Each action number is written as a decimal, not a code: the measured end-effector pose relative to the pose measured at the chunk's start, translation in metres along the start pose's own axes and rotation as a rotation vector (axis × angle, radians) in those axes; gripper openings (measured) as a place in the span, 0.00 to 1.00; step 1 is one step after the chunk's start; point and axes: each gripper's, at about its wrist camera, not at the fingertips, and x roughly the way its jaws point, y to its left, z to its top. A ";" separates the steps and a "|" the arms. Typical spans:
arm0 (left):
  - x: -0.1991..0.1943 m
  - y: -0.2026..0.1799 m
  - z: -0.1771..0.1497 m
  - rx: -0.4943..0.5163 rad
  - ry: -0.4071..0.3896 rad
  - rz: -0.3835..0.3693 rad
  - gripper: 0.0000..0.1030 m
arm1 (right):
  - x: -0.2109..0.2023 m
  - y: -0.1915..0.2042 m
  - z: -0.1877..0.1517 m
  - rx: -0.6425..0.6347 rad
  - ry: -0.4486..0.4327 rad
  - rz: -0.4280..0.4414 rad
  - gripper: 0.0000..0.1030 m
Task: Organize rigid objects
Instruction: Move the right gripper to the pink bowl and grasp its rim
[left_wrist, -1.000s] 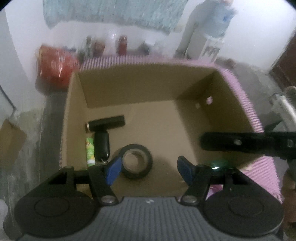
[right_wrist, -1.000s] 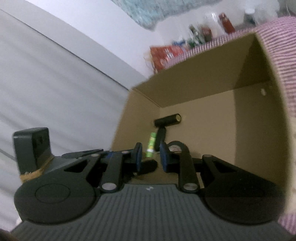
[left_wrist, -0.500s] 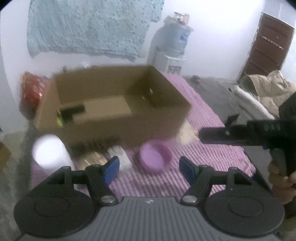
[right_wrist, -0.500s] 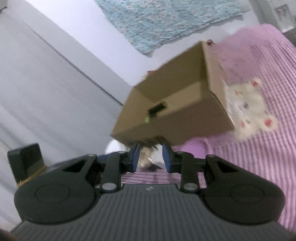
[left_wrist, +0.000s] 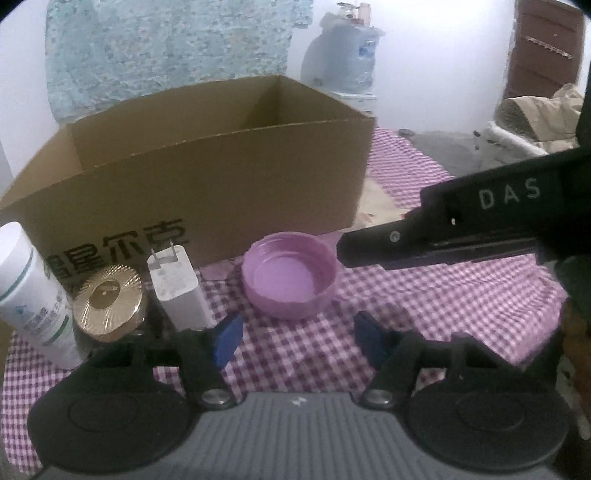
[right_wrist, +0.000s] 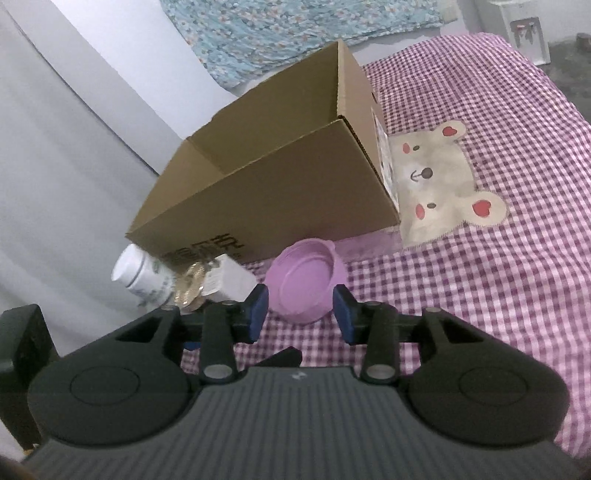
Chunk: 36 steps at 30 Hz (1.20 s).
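Observation:
An open cardboard box (left_wrist: 207, 177) stands on the purple checked cloth; it also shows in the right wrist view (right_wrist: 273, 184). In front of it lie a purple lid (left_wrist: 290, 278), rim up, a white charger plug (left_wrist: 177, 288), a gold-lidded jar (left_wrist: 107, 299) and a white bottle (left_wrist: 29, 299). My left gripper (left_wrist: 297, 339) is open and empty, just short of the purple lid. My right gripper (right_wrist: 301, 314) is open with its pads on either side of the purple lid (right_wrist: 304, 282), not closed on it. The right gripper's body (left_wrist: 461, 229) crosses the left wrist view.
A bear patch (right_wrist: 439, 188) is sewn on the cloth right of the box. A water dispenser (left_wrist: 345, 55) stands behind the box, a brown door (left_wrist: 543, 51) and bedding (left_wrist: 535, 118) at far right. A white wall (right_wrist: 55, 147) runs along the left.
Both grippers have pulled back out of the box and come down low in front of it. The right gripper's jaws have opened wider around the purple lid.

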 end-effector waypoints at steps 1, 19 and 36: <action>0.003 0.001 0.001 -0.001 0.000 0.009 0.63 | 0.004 0.001 0.002 -0.011 -0.001 -0.010 0.37; 0.025 0.001 0.000 -0.032 0.025 -0.033 0.63 | 0.040 -0.001 0.010 -0.032 0.043 -0.014 0.36; -0.017 -0.030 -0.032 0.092 0.039 -0.083 0.71 | -0.004 -0.008 -0.033 -0.005 0.062 -0.031 0.37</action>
